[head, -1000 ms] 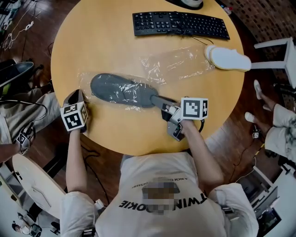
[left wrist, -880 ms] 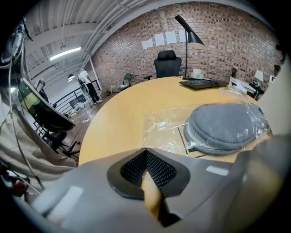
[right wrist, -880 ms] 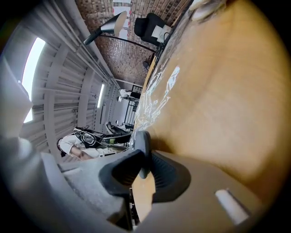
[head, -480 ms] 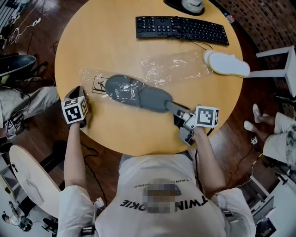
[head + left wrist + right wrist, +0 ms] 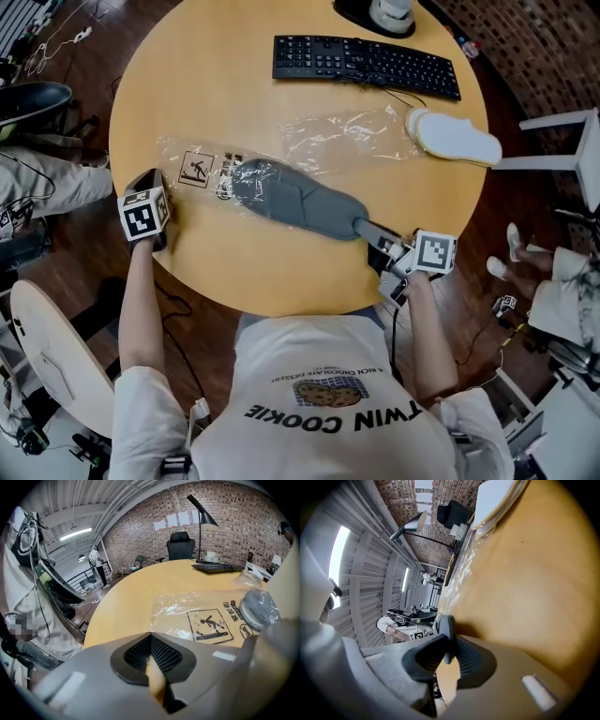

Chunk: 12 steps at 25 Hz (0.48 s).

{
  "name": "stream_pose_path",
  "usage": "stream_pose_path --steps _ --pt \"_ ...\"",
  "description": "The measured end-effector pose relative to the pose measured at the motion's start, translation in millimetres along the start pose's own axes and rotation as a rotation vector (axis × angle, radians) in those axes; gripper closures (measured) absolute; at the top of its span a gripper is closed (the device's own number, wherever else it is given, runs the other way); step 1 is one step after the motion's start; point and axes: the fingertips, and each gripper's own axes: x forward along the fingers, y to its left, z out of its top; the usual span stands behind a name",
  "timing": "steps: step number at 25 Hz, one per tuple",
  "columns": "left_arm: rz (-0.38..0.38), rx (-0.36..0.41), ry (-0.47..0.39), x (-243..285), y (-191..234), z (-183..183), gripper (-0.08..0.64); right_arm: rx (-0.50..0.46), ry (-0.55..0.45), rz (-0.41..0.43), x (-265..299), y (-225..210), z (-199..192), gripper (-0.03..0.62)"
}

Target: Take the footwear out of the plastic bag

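Note:
A grey slipper [image 5: 300, 199] lies on the round wooden table [image 5: 216, 84], its toe still inside a clear plastic bag [image 5: 199, 167] with a printed warning label. My right gripper [image 5: 367, 229] is shut on the slipper's heel at the table's near right edge; in the right gripper view the grey heel edge [image 5: 446, 632] sits pinched between the pads. At the bag's left end my left gripper [image 5: 155, 178] is shut, and the bag's corner [image 5: 187, 616] runs into its jaws. The slipper's toe [image 5: 258, 607] shows through the plastic.
A second, empty clear bag [image 5: 349, 136] lies mid-table, with a white slipper [image 5: 457, 137] at the right edge. A black keyboard [image 5: 366, 58] and a lamp base [image 5: 389, 11] stand at the far side. Seated people and chairs ring the table.
My right gripper has pulled the grey slipper to the right and toward me, sliding it further out of the bag. The bag's printed label is now uncovered. The left gripper has barely moved.

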Motion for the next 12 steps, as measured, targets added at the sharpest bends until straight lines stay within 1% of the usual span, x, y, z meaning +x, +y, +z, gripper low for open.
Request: stream_pose_path --steps 5,12 --pt "0.026 -0.013 -0.012 0 1 0 0.557 0.043 -0.004 0.015 -27 -13 -1 0.529" --pt "0.072 -0.028 -0.006 2 1 1 0.557 0.036 0.014 0.031 -51 -25 2 0.529"
